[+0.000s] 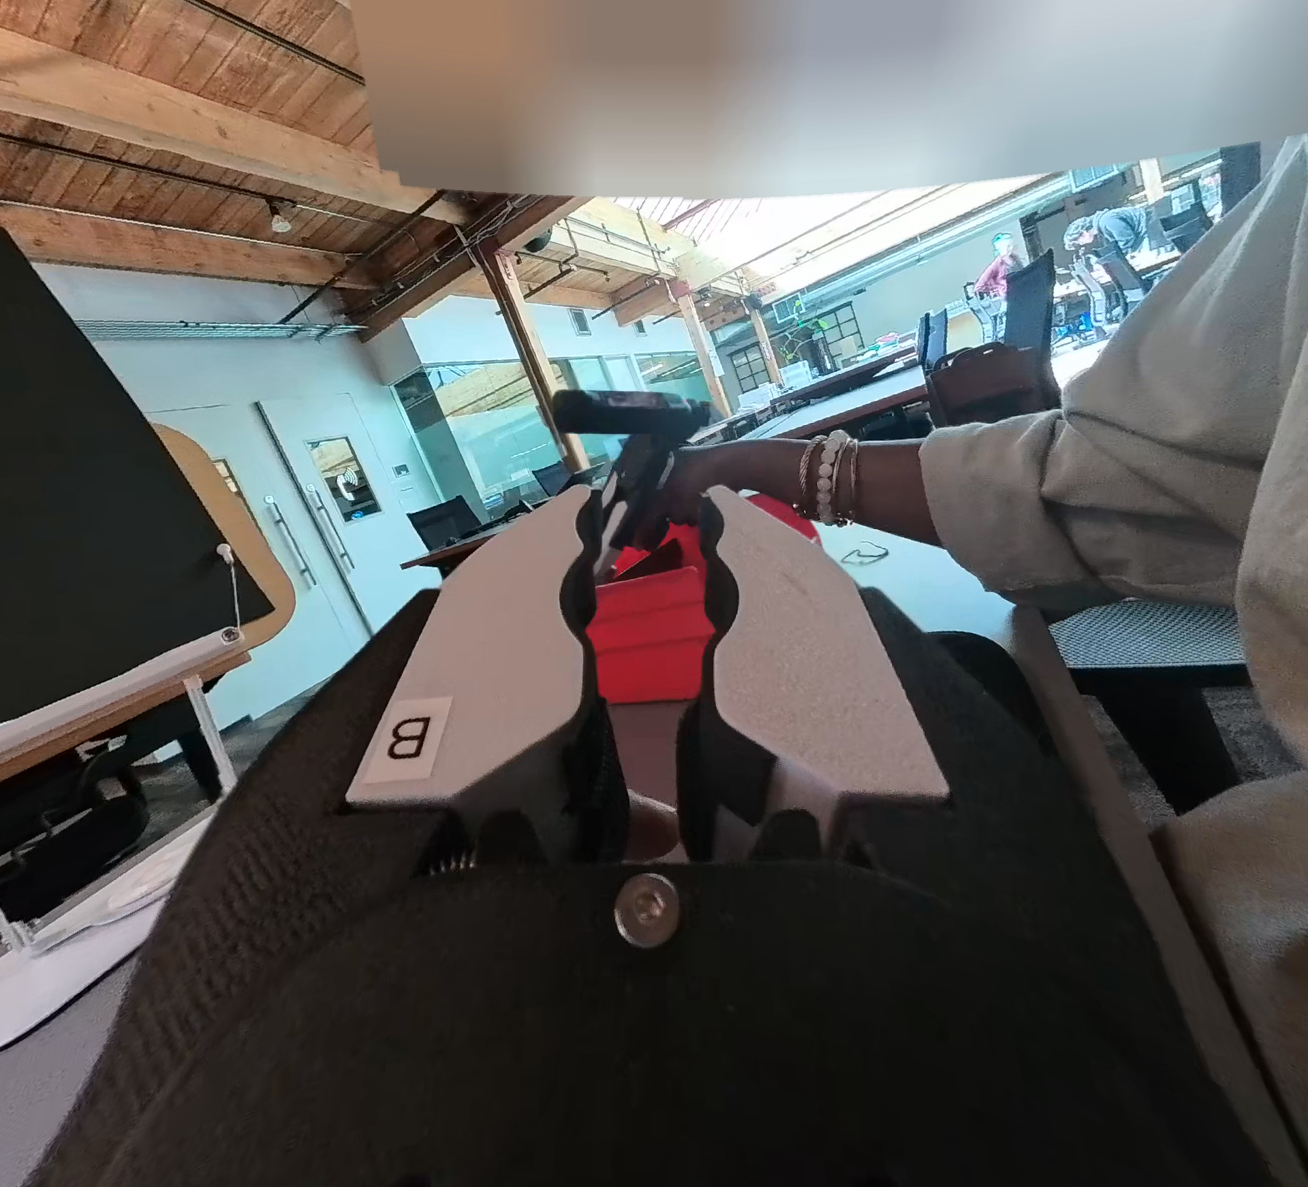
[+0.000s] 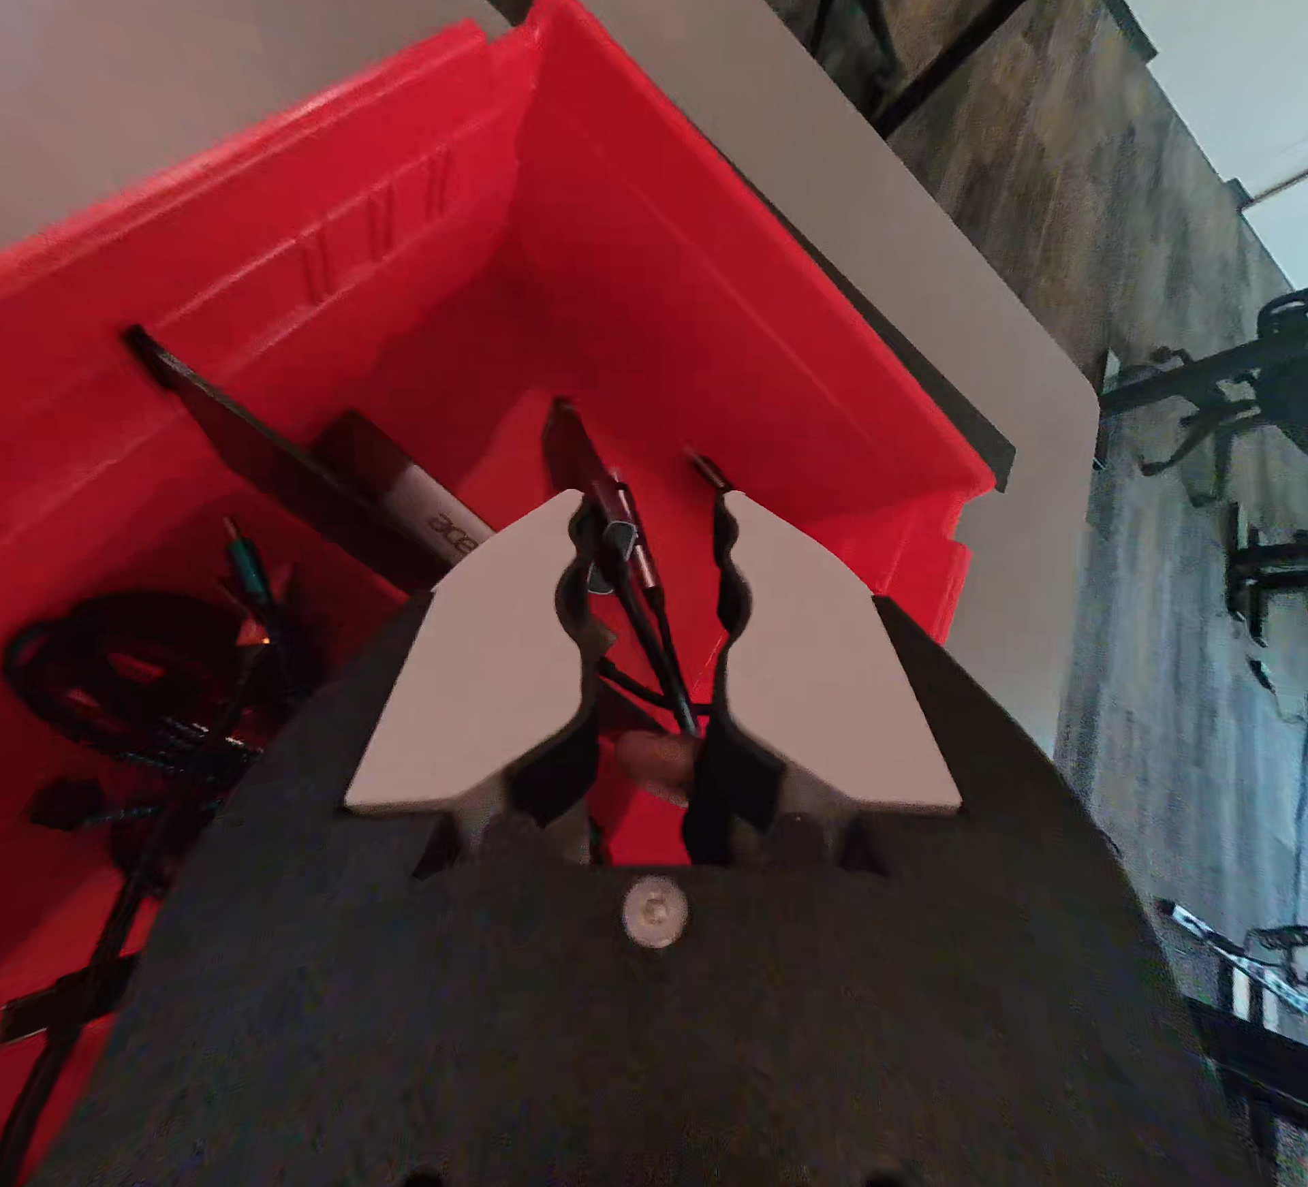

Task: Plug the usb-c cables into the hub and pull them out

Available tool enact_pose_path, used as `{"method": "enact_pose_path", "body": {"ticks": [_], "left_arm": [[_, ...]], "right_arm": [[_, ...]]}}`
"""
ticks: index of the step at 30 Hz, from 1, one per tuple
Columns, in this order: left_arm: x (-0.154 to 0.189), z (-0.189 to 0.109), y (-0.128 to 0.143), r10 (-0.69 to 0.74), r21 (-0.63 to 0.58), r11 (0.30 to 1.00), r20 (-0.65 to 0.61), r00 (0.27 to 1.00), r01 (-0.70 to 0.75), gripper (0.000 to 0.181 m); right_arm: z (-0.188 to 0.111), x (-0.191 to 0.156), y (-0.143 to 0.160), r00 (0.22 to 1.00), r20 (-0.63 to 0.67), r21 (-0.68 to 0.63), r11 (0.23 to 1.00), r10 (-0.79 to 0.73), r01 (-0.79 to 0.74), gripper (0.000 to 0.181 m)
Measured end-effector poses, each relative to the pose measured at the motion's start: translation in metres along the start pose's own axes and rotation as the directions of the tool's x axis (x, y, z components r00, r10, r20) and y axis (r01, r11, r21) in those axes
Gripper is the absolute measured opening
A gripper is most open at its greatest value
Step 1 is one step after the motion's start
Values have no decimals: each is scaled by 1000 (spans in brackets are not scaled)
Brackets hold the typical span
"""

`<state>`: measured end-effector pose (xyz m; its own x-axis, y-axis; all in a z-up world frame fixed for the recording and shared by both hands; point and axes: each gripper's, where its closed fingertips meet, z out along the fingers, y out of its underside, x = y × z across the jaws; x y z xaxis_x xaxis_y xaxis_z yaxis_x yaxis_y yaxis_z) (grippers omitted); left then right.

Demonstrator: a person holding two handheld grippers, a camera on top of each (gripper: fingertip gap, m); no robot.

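Right gripper [image 2: 647,502] is tipped down into the red bin [image 2: 637,219], jaws parted with a clear gap between the white fingers [image 2: 495,643]. Nothing is clamped. Between the fingers lie thin dark usb-c cables [image 2: 662,651] with grey metal plug ends [image 2: 623,537] close against the left finger's inner pad; contact between plug and pad cannot be confirmed. A further small plug tip [image 2: 708,470] shows just beyond the right fingertip. On the bin floor to the left: a coil of black cord [image 2: 120,665] with a green-tipped jack [image 2: 244,562], and a dark flat device with a pale lettered strip [image 2: 432,509] leaning toward the bin wall. Which item is the hub cannot be told. The bin stands on a grey table [image 2: 849,176], near its corner; floor and chair legs lie beyond.

Left gripper [image 1: 647,502] is held level above the table [image 1: 948,594], jaws parted, nothing between them. Past its fingertips sits the red bin [image 1: 647,643], and past that the person's right hand [image 1: 690,481] holds the right gripper [image 1: 626,495] pointing down into it. Bracelets [image 1: 828,477] on the wrist, pale sleeve [image 1: 1097,488] behind. A dark monitor [image 1: 92,516] stands at far left.
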<state>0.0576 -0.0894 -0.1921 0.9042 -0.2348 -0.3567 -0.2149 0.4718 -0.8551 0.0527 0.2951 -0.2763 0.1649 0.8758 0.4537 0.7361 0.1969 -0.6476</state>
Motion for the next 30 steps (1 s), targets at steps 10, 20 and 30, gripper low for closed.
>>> {"method": "enact_pose_path", "body": {"ticks": [10, 20, 30], "left_arm": [[-16, -9, -37, -35, -102, 994, 40, 999, 39, 64], [-96, -144, -32, 175, -730, 645, 431, 885, 227, 123], [-69, -176, 45, -28, -822, 281, 509, 860, 496, 116]], "right_arm": [[-106, -21, -92, 986, 8, 612, 779, 169, -138, 82], [-232, -67, -46, 867, 167, 875, 335, 470, -350, 72], [-276, -53, -32, 841, 28, 936, 282, 541, -213, 58]]}}
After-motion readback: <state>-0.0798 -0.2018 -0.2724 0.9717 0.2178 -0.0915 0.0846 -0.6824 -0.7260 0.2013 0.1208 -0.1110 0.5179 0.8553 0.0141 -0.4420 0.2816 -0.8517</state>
